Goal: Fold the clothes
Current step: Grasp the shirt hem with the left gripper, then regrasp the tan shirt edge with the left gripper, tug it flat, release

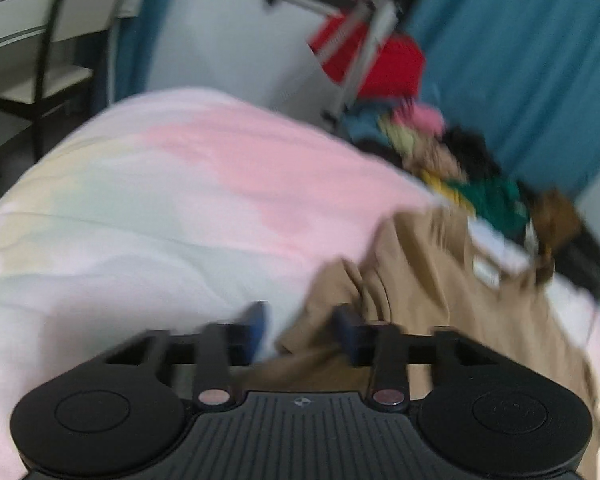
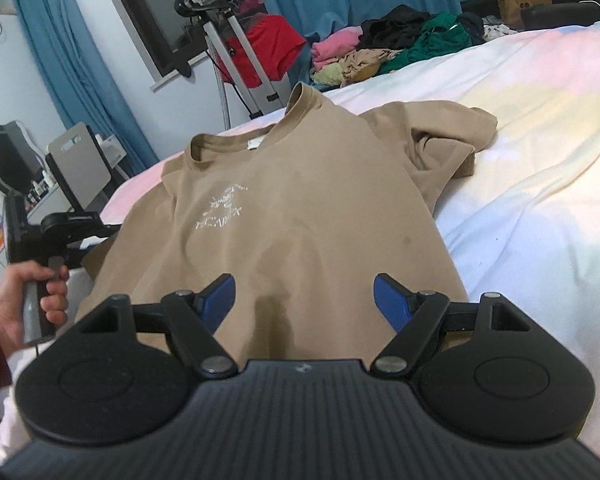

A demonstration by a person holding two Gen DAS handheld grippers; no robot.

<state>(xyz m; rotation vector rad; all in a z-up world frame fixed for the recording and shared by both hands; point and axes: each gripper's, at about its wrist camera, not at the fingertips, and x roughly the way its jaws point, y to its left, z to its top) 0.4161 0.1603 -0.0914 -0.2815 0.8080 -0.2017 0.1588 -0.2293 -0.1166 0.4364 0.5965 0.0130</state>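
Step in hand, as I judge it: take hold of the tan T-shirt (image 2: 300,208) at two points for a first fold.

1. My right gripper (image 2: 304,296) hovers at lower centre of its view, jaws spread wide with nothing between the pads, over the shirt's near hem. I should lower onto the hem and pinch both layers, not just the top one.
2. My left gripper (image 1: 300,322) shows a narrow gap, and the shirt's edge lies in it (the blur hides any contact). I should confirm the pinch before lifting.
3. Both grips should rise together, keeping the cloth taut.

The shirt lies face up on the pastel bedsheet (image 2: 540,200), mostly flat, with a white chest print (image 2: 222,212). Its collar (image 2: 260,120) points away, and the sleeve (image 2: 452,136) at upper right is crumpled. A pile of clothes (image 2: 400,48) waits beyond.
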